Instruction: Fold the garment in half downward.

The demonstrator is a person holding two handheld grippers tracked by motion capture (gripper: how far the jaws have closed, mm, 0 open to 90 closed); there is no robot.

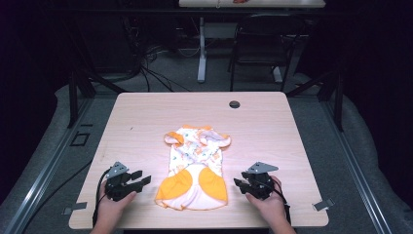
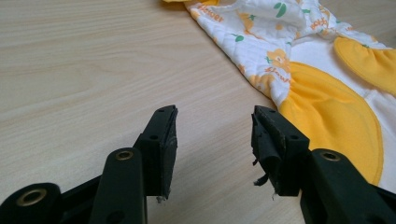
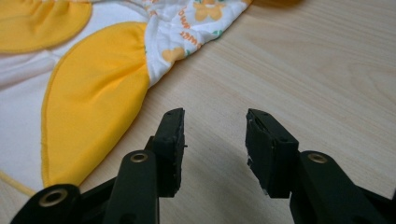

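We see a small baby romper [image 1: 195,168], white with an orange and green print and yellow panels, lying flat near the middle of the light wooden table [image 1: 272,122], its yellow lower end toward the person's edge. We hold the left gripper [image 1: 141,179] just left of the garment's lower corner, resting low over the table, its jaws standing wide apart with nothing between them. In the left gripper view the left gripper [image 2: 215,135] points at bare wood, the romper [image 2: 322,93] just beside it. The right gripper [image 1: 237,184] sits just right of the romper, jaws likewise wide and empty; in the right gripper view the right gripper [image 3: 215,135] faces bare table, with the yellow panel [image 3: 93,98] close alongside.
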